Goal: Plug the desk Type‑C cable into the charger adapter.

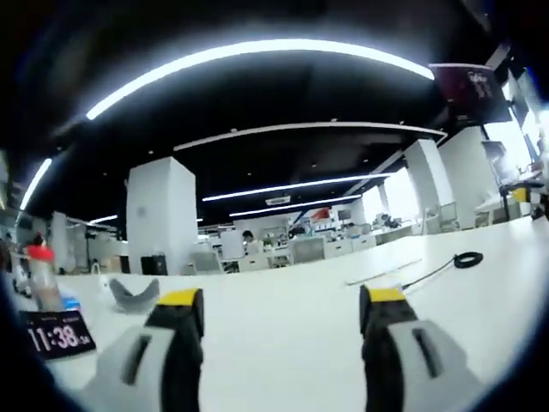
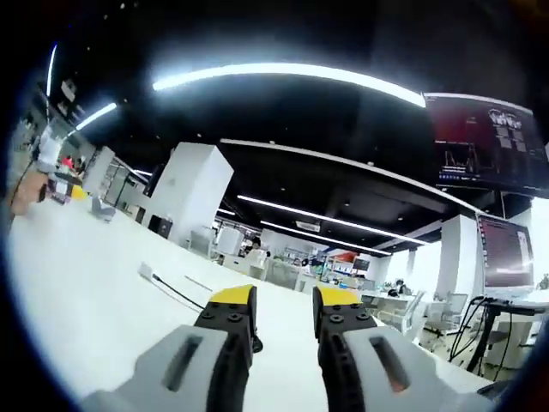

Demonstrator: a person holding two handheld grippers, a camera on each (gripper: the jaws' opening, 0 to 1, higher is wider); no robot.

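Observation:
On the white desk [image 1: 283, 257] a thin black cable [image 1: 429, 273] lies at the right and ends in a small black coil [image 1: 467, 259]. A pale thin strip [image 1: 382, 275] lies beside it. My left gripper [image 1: 283, 300] stands wide open low over the desk, nothing between its yellow-tipped jaws. In the right gripper view the black cable [image 2: 180, 294] runs from a small white end piece [image 2: 146, 272] toward my jaws, and a dark bit of it [image 2: 256, 343] shows by the left jaw. My right gripper [image 2: 285, 300] is open with a narrow, empty gap.
At the desk's left stand a digital clock [image 1: 58, 333], a red-capped bottle [image 1: 41, 275] and a grey curved object [image 1: 133, 294]. Dark monitors [image 2: 485, 142] hang at the right. White pillars [image 1: 161, 215] and office desks lie beyond.

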